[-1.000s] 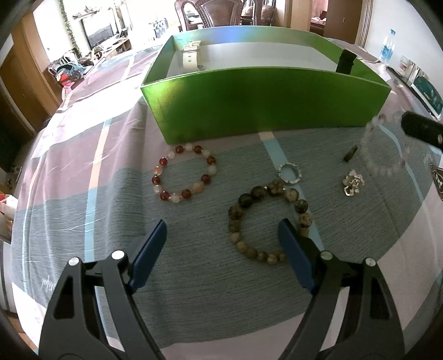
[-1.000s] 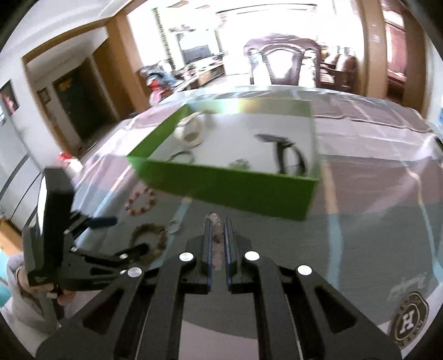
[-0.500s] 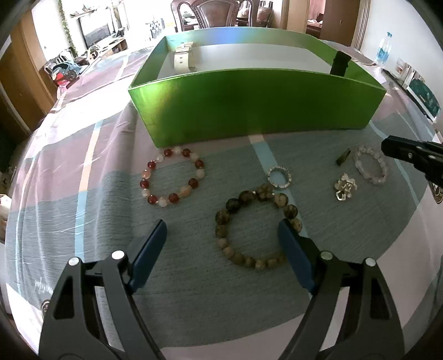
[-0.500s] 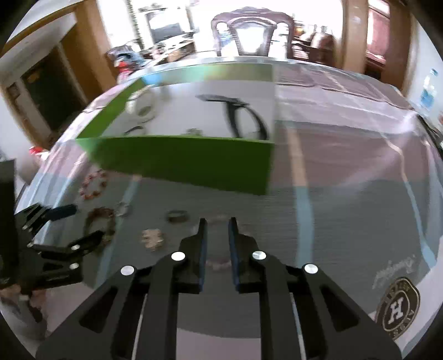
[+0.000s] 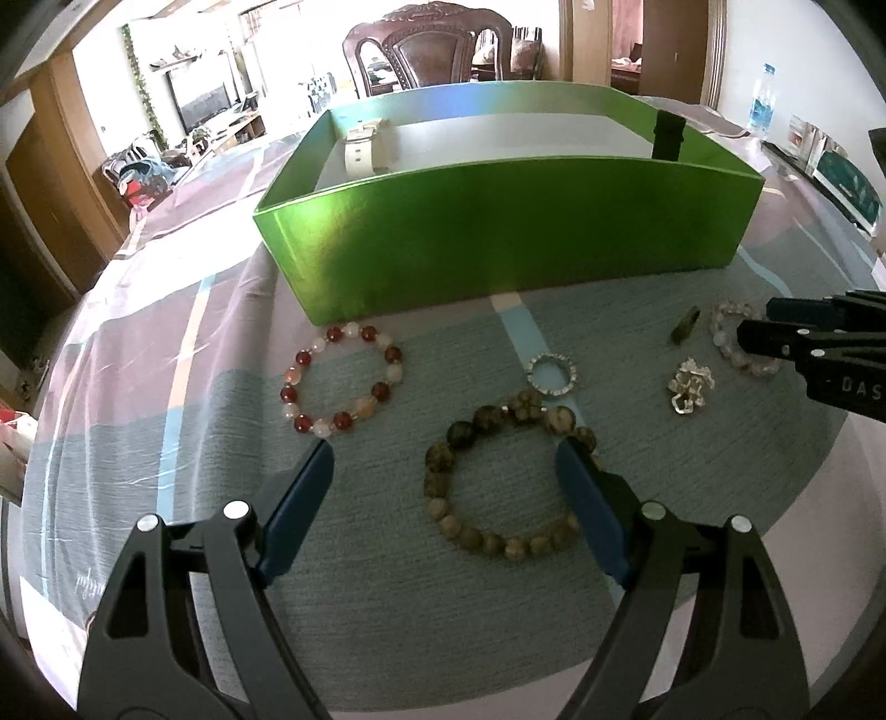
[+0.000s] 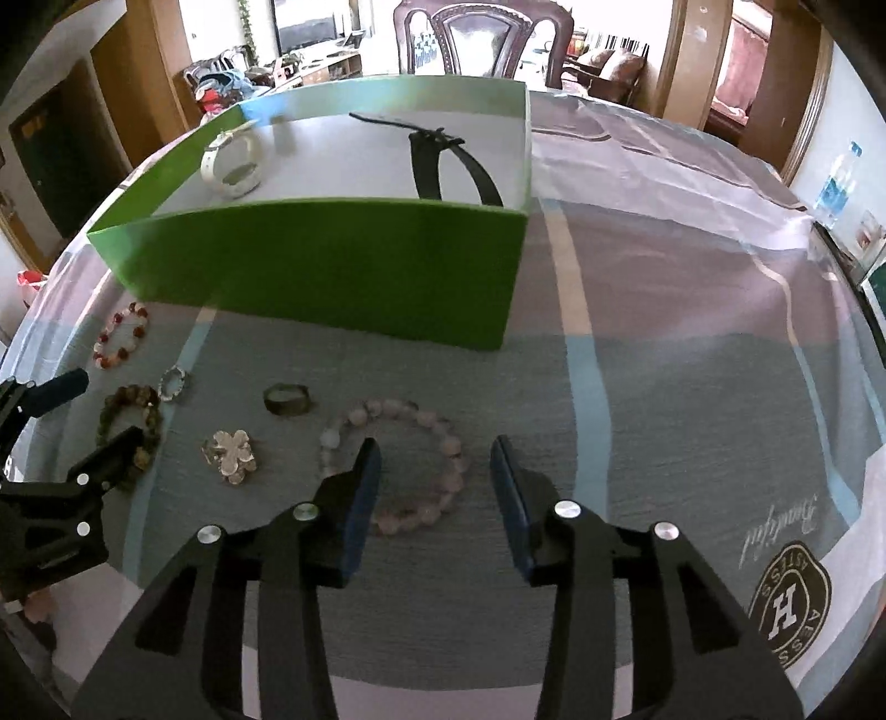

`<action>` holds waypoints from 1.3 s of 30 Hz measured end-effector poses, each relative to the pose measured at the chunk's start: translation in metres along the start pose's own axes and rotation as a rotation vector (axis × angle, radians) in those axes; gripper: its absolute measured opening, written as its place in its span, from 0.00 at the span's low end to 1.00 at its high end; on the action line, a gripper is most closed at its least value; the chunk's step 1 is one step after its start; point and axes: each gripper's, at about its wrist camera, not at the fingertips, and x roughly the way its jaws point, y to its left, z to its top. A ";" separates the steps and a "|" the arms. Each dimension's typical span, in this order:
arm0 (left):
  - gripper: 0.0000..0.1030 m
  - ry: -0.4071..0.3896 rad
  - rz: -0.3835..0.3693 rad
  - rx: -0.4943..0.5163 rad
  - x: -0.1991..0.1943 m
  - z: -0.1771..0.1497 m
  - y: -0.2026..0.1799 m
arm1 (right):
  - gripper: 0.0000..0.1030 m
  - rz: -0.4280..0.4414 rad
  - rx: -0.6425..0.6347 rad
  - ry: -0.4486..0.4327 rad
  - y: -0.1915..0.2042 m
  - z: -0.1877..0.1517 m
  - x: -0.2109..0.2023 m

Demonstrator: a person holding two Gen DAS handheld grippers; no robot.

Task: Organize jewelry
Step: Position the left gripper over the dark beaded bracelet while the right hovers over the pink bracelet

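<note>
A green box (image 5: 498,221) (image 6: 332,266) holds a white watch (image 6: 232,160) and a black strap (image 6: 443,160). On the cloth in front of it lie a red-and-white bead bracelet (image 5: 340,382), a silver ring (image 5: 551,374), a brown bead bracelet (image 5: 506,476), a flower brooch (image 6: 230,451), a dark ring (image 6: 285,399) and a pink bead bracelet (image 6: 393,465). My left gripper (image 5: 443,451) stands open low over the brown bracelet. My right gripper (image 6: 434,446) hovers over the pink bracelet, jaws opening. The bracelet's right side lies between the pads, untouched.
A striped tablecloth covers the round table (image 6: 692,332), with a printed logo (image 6: 786,603) near my right gripper. A carved wooden chair (image 5: 432,50) stands behind the box. A water bottle (image 5: 761,105) and boxes sit at the far right edge.
My right gripper came down in front of the box with the pink bracelet, set it on the cloth and spread its jaws. The left gripper stayed open over the brown bracelet.
</note>
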 end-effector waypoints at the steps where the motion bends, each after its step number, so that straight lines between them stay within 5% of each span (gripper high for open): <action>1: 0.80 0.001 -0.002 -0.002 0.000 0.000 0.001 | 0.42 -0.002 -0.003 -0.003 0.001 0.000 0.000; 19: 0.83 0.005 -0.016 -0.022 0.001 -0.002 0.005 | 0.43 -0.004 -0.007 -0.007 0.003 -0.002 -0.001; 30: 0.70 -0.004 -0.052 -0.010 -0.002 -0.004 0.003 | 0.43 -0.004 -0.009 -0.010 0.004 -0.003 -0.002; 39: 0.70 -0.001 -0.062 -0.016 -0.001 -0.004 0.004 | 0.44 -0.008 -0.014 -0.014 0.007 -0.001 -0.003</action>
